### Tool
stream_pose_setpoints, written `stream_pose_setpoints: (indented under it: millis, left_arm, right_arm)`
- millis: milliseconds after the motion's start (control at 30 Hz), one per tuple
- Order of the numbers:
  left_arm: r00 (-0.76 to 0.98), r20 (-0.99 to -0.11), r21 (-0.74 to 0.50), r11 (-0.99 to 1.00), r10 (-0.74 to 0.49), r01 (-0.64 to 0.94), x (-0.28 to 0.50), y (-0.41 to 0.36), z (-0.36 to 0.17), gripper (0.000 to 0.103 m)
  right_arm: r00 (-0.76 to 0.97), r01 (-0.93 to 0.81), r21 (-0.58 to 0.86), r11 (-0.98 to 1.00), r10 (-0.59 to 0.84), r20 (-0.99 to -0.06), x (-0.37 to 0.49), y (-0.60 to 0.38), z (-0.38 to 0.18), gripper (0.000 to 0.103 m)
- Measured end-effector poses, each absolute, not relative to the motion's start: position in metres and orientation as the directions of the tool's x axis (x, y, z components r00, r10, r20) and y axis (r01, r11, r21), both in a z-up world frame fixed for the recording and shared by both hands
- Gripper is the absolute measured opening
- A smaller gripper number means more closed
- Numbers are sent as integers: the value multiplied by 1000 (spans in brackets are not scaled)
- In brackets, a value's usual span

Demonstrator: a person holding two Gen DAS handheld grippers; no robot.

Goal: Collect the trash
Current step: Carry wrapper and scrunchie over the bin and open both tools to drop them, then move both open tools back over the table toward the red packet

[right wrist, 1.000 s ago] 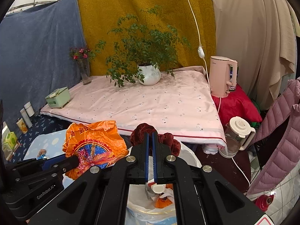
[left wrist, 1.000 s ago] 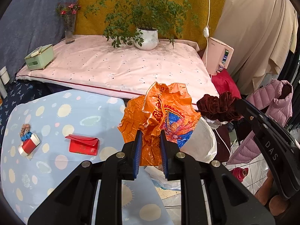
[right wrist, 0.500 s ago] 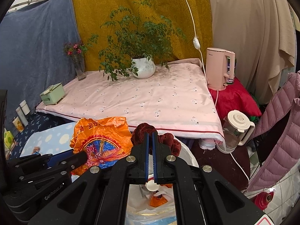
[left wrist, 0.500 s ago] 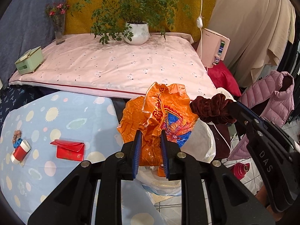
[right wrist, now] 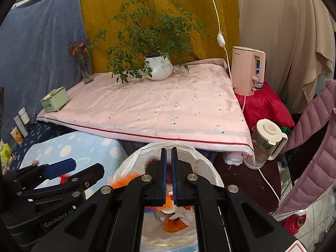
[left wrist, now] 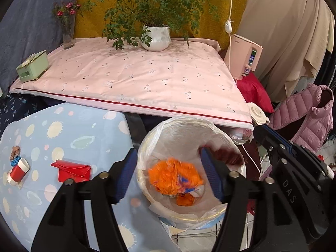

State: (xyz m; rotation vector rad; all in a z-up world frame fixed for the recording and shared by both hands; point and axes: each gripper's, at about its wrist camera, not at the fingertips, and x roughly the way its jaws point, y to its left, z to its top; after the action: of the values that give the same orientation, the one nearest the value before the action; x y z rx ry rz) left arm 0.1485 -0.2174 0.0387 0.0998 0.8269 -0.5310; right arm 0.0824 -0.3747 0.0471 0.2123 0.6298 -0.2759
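Note:
My left gripper (left wrist: 169, 175) is open above a white-lined trash bin (left wrist: 210, 126). The orange plastic bag (left wrist: 174, 175) is a blur dropping inside the bin, free of the fingers. My right gripper (right wrist: 168, 176) hangs over the same bin (right wrist: 201, 157) with a narrow gap between its jaws. A dark red scrunchie (left wrist: 227, 157) is a blur just below its fingers, apparently falling into the bin. Other trash lies at the bin's bottom (right wrist: 176, 218). A red envelope (left wrist: 73, 171) and a red-and-white paper cup (left wrist: 17, 171) lie on the blue spotted cloth (left wrist: 69, 130).
A pink-covered table (left wrist: 136, 77) stands behind the bin with a potted plant (left wrist: 155, 35), flower vase (left wrist: 68, 33) and green box (left wrist: 32, 66). A pink kettle (right wrist: 247, 71), a blender jug (right wrist: 266, 138) and a pink jacket (left wrist: 310, 113) sit to the right.
My left gripper opened and let go of the orange bag, which is falling into the bin. My right gripper opened slightly and the scrunchie left its fingers. Both grippers moved over the bin.

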Motion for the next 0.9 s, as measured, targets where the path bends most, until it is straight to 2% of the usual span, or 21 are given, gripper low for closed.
stream_pose_setpoints:
  millis: [67, 267, 367, 500, 633, 900]
  left_arm:
    - [563, -719, -121, 872, -407, 475, 150, -214, 39, 67]
    - [577, -713, -123, 881, -399, 457, 152, -203, 41, 67]
    - [584, -710, -125, 887, -392, 444, 152, -195, 43, 68]
    - [598, -705, -129, 897, -382, 422, 148, -182, 45, 68]
    - [618, -702, -115, 913, -353, 391, 146, -163, 45, 69]
    - [646, -702, -113, 943, -299, 313, 148, -118, 44, 71]
  right_arm:
    - [776, 318, 111, 942, -191, -602, 83, -375, 48, 16]
    - [780, 312, 106, 944, -190, -597, 83, -369, 53, 21]
    - [786, 307, 106, 946, -189, -588, 80, -364, 57, 31]
    - [795, 284, 102, 953, -175, -581, 78, -349, 62, 33]
    - [803, 259, 94, 961, -161, -574, 77, -332, 66, 39]
    - [811, 194, 80, 978, -114, -573, 80, -290, 67, 43]
